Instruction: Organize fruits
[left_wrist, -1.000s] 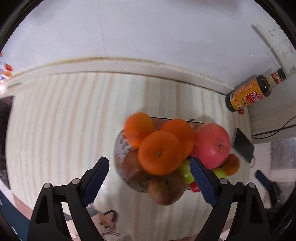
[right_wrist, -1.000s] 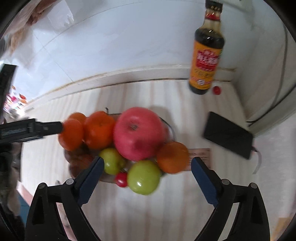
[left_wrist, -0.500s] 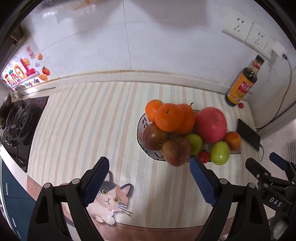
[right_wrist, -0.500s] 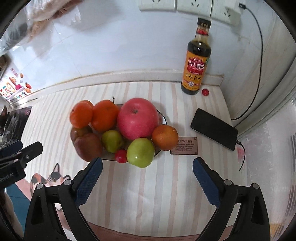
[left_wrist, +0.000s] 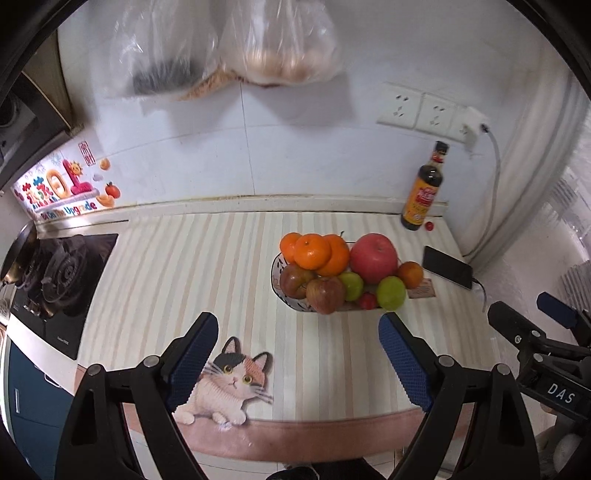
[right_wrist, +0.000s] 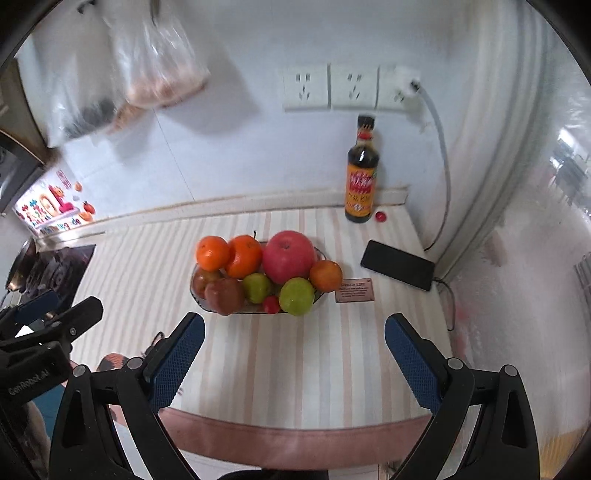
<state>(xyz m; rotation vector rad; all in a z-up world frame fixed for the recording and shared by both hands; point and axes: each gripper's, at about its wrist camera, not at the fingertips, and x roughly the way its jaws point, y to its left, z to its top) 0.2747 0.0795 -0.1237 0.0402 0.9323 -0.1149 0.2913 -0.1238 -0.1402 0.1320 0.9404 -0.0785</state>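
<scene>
While both grippers are pulling up and away from the heaped fruit bowl (left_wrist: 280, 291), left gripper (left_wrist: 297, 352) and right gripper (right_wrist: 294, 354) are hanging spread and empty, suggesting the sorting is finishing.

A white tiled wall (left_wrist: 295, 155) with sockets (right_wrist: 332, 86) backs the striped countertop (left_wrist: 184, 266); a stove (left_wrist: 59, 273) sits beside it.

Bare striped countertop (right_wrist: 295, 362) is seen directly between and just ahead of the right gripper's (right_wrist: 294, 350) open fingers. Further ahead, passage is blocked by the heaped fruit bowl (right_wrist: 258, 273). Beyond the right finger, the phone (right_wrist: 397, 264) and sauce bottle (right_wrist: 362, 177) are found; the wall closes off behind.
</scene>
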